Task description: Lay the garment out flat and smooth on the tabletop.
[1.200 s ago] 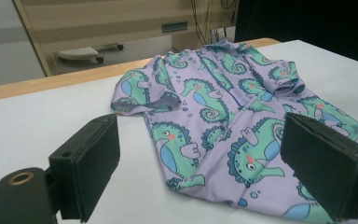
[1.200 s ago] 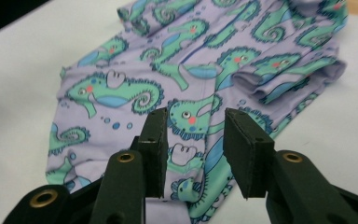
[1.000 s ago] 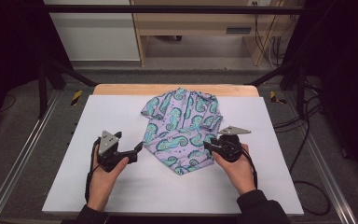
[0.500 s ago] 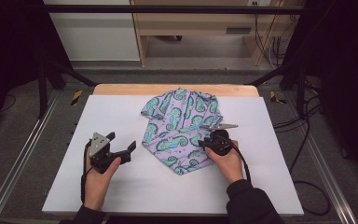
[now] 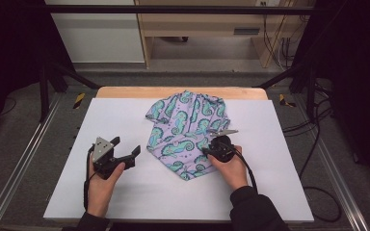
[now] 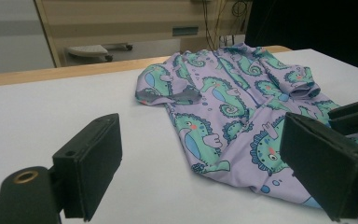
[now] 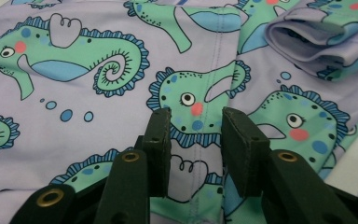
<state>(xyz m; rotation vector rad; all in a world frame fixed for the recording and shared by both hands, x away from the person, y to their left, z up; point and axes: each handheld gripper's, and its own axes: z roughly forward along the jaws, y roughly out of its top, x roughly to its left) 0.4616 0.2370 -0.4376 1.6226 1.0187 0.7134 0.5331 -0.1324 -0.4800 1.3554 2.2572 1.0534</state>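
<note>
While my right gripper point(image 5: 211, 146) hangs low over the shirt point(image 5: 188, 132), its jaws stand partly apart, a narrow gap between them, tips pointing down at the purple cloth. In the right gripper view point(image 7: 196, 140) a seam and a seahorse's face lie in that gap, just beyond the tips; the pads press on nothing that I can see, and whether the tips touch the cloth I cannot tell. A folded sleeve edge point(image 7: 317, 39) lies ahead and to the right of these jaws.

My left gripper point(image 5: 125, 153) is off the shirt, held above the bare white table point(image 5: 125, 202), well apart from my right one. Its jaws are spread wide and hold nothing. In the left gripper view point(image 6: 200, 163) the shirt point(image 6: 233, 98) lies ahead of the jaws and toward the right one, crumpled flat, its near hem close in front of that jaw. The other sleeve point(image 6: 168, 95) points off to the left of it.

Seen from above, the shirt sits between my two hands and beyond them, nearer my right, and my right gripper is over its near right edge.
</note>
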